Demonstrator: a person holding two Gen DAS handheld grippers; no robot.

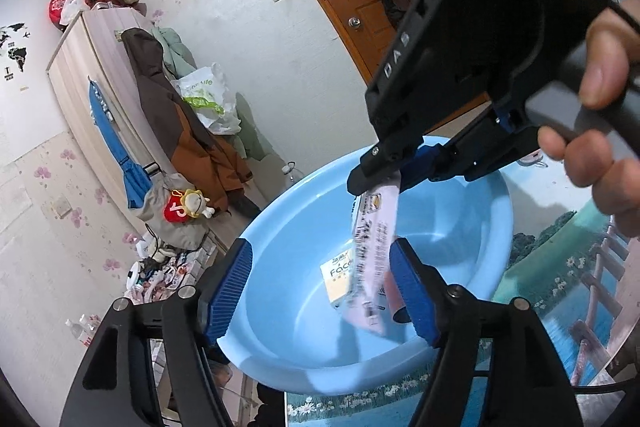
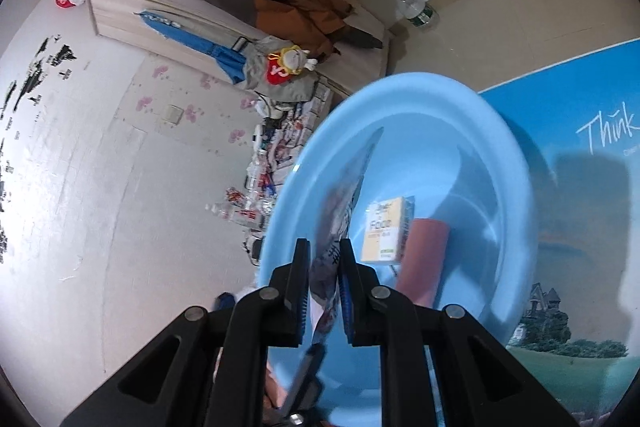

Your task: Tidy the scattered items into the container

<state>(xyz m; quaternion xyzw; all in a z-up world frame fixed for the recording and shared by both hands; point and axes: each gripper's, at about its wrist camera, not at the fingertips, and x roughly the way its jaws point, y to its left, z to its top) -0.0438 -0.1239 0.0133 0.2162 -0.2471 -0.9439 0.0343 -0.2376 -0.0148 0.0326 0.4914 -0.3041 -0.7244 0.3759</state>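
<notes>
Right gripper (image 2: pixel 325 291) pinches a packet (image 1: pixel 374 259) above the basin (image 1: pixel 288 327); left gripper (image 1: pixel 320 291) wide, empty; box (image 2: pixel 386 231) at 1 o'clock

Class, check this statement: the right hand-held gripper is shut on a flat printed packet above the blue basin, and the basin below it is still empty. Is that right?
Not quite. The right hand-held gripper is shut on the packet above the blue basin, but the basin is not empty: the right wrist view shows a yellow-and-white box and a pink cylinder lying inside it.
</notes>
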